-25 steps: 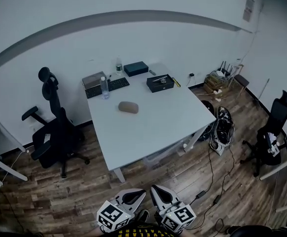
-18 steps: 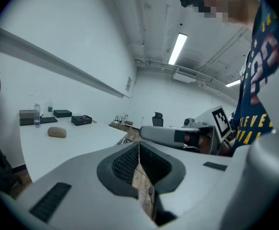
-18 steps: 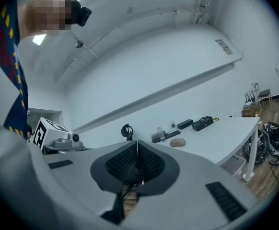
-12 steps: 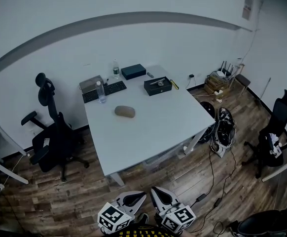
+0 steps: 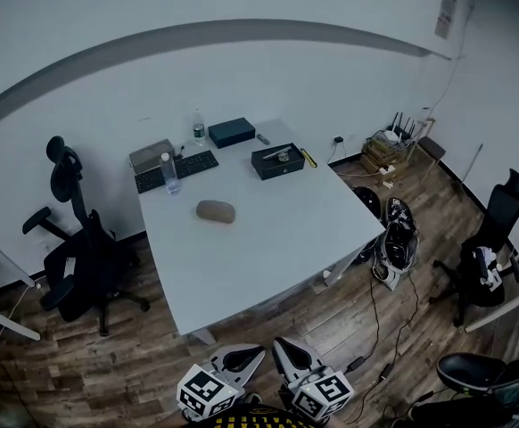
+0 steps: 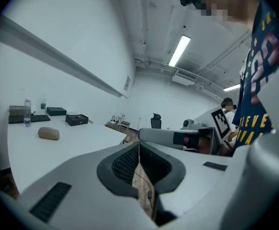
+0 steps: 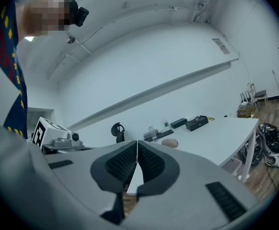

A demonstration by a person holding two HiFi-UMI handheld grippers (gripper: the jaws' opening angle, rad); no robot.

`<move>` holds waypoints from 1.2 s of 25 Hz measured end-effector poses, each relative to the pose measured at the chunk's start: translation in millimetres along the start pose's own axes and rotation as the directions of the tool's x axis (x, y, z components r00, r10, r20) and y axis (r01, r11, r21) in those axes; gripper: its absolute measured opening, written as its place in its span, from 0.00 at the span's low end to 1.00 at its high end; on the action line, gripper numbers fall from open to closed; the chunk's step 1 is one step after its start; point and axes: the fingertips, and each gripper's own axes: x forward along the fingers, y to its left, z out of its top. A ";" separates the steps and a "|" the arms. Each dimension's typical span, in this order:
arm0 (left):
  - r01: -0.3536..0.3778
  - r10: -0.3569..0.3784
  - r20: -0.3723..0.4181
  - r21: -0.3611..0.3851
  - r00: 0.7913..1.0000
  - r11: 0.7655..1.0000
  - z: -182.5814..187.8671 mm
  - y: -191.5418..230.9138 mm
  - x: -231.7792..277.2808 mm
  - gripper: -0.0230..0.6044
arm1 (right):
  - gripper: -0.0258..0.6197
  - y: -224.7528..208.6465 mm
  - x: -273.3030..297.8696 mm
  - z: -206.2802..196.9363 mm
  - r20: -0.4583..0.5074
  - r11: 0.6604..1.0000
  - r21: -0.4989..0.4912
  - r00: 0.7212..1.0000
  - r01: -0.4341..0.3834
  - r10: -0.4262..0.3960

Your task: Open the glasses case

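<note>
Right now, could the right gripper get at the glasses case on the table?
Probably not yet: the right gripper hangs shut over the floor, short of the table, and the glasses case lies well in from the near edge. Nothing blocks the way; the person needs to step closer.

Desk (image 5: pixel 268 234) is white, case (image 5: pixel 215 210) tan, floor (image 5: pixel 63 364) brown wood-grain; left tongs (image 5: pixel 252 350) and right tongs (image 5: pixel 279 344) are grey, cubes (image 5: pixel 208 390) black-and-white squared.

The glasses case (image 5: pixel 215 210) is too small to show its seam, and a chair (image 5: pixel 479 374) is cut off.
</note>
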 end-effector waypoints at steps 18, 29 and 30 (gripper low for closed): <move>0.010 -0.007 0.055 -0.055 0.998 0.998 52.4 150.1 9.5 0.06 | 0.07 -20.1 137.9 27.6 -0.056 0.999 -0.047 0.998 0.025 -0.028; -0.014 0.018 0.048 -0.083 0.999 0.996 56.0 190.1 12.0 0.06 | 0.07 -28.2 181.1 26.1 -0.090 1.000 -0.021 0.996 -0.006 0.004; -0.023 0.027 0.048 -0.085 0.998 0.996 56.7 194.2 13.0 0.06 | 0.07 -30.6 184.9 25.6 -0.094 1.000 -0.013 0.995 -0.011 0.009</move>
